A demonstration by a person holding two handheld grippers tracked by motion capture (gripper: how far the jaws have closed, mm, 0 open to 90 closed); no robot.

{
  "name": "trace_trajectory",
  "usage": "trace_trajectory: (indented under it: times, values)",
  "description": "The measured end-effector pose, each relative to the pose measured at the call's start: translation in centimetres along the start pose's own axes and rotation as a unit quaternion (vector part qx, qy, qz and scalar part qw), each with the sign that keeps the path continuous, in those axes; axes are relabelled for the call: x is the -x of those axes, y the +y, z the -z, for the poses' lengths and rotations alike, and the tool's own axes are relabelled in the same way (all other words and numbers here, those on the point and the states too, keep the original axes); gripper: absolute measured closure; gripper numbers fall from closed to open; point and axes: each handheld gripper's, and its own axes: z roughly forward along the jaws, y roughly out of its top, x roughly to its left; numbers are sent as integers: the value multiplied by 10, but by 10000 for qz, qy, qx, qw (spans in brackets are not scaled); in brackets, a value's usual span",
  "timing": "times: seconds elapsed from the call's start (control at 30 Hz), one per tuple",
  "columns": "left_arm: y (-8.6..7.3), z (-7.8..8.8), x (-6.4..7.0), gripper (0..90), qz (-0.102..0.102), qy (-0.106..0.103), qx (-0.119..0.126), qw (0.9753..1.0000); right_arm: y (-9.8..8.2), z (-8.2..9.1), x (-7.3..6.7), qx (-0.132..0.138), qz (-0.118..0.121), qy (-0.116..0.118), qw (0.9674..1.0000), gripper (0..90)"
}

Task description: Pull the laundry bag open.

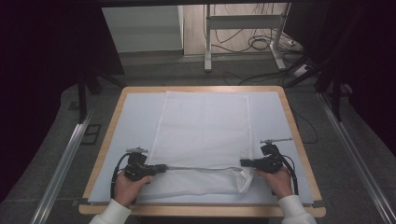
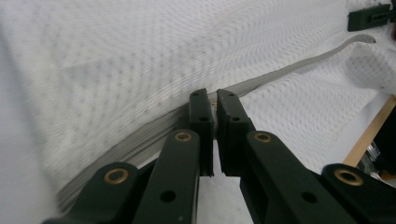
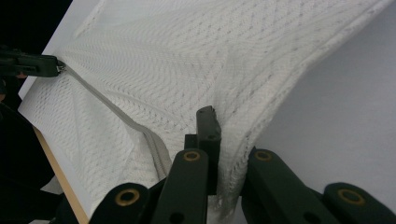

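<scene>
Gripping the grey zipper (image 1: 201, 168) of a white mesh laundry bag (image 1: 201, 135), the left gripper (image 1: 161, 168) has its jaws pinched together on what looks like the zipper pull, with the zipper tape running away ahead of its tips toward the far hand. In the left gripper view the jaws (image 2: 214, 112) stand almost touching, with a small pale bit just visible between them. Beyond them the mesh spreads flat over the pale mat on the wooden table (image 1: 299, 140).

Across the bag, the right gripper (image 1: 243, 163) is clamped on the bag's corner edge; in its own view the netting (image 3: 233, 140) bunches up between its jaws (image 3: 217, 140) and drapes off to either side.

By the look of it the bag is light, limp and stretchy: it will sag and wrinkle unless kept taut. The seam at the corner and the zipper pull seem the firmest holds; bare mesh would likely slip or snag.
</scene>
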Motion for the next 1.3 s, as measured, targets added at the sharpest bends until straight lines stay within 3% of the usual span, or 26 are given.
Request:
trace_trajectory:
  times: [0.3,0.9,1.03,1.3]
  values:
    - [-4,10,-6,865,-53,171,36,9998,0,0,0,9,-12,-7,10000,881]
    - [-15,35,-29,865,218,229,248,9992,-1,-1,1,-6,-14,14,10000,882]
    - [-18,39,-36,864,335,177,242,9990,-4,-1,3,-21,-69,65,10000,882]
    - [-25,44,-44,862,350,260,178,9989,-4,-3,6,-60,-72,95,9999,882]
